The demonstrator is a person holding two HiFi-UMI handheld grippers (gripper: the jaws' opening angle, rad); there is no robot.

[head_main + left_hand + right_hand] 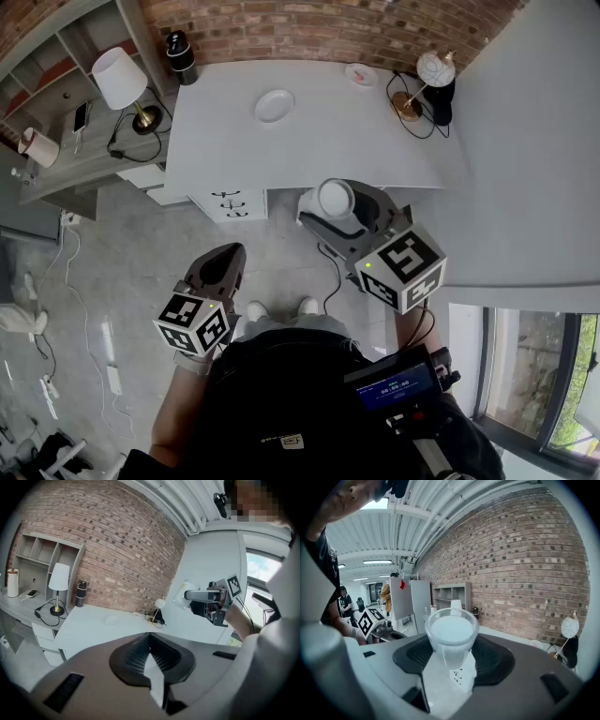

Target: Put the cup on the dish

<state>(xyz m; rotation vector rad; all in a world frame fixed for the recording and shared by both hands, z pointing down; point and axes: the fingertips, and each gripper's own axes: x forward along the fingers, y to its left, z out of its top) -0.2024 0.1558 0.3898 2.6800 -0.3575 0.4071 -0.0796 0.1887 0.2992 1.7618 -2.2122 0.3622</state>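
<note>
My right gripper point(336, 214) is shut on a white cup point(335, 199), held in the air short of the table's near edge. In the right gripper view the cup point(452, 633) sits upright between the pads, mouth towards the camera. A plain white dish point(274, 106) lies on the white table point(375, 141), towards its far side. My left gripper point(225, 264) hangs lower at the left with its jaws together and nothing in them. From the left gripper view I see the dish point(111, 620) far off, and the right gripper point(201, 596) with the cup point(180, 597).
A second small dish point(361, 74) and a globe lamp point(433, 73) stand at the table's far right, a dark bottle point(179, 54) at its far left. A shaded lamp point(119, 80) sits on the side shelf. Drawers point(228, 203) hang under the table. Cables lie on the floor.
</note>
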